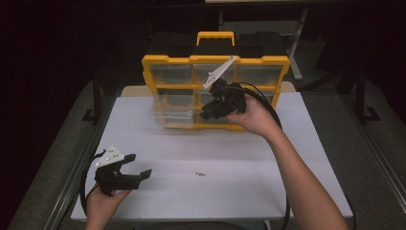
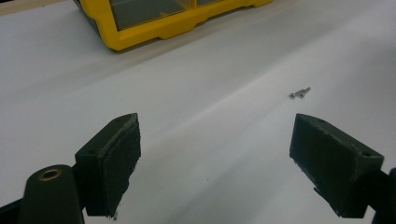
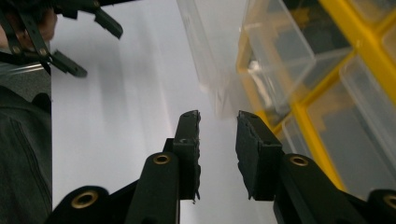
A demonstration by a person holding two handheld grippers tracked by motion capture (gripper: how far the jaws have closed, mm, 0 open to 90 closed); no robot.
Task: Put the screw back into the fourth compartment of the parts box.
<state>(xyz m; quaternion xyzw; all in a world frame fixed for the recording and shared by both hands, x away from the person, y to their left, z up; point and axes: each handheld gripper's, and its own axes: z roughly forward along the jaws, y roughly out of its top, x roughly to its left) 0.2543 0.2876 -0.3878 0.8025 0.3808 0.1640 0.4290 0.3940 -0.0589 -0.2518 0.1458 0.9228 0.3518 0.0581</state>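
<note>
Yellow parts organiser, pulled-out clear drawer just left of right tongs, jaws slightly apart, empty; left tongs agape, farther off.

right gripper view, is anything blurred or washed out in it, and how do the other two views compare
Right gripper view: the clear bins of the yellow organizer are smeared and the white table is streaky. Left gripper view: sharp, the two screws show crisply. High view: dark surroundings, table evenly lit, slightly soft.
</note>
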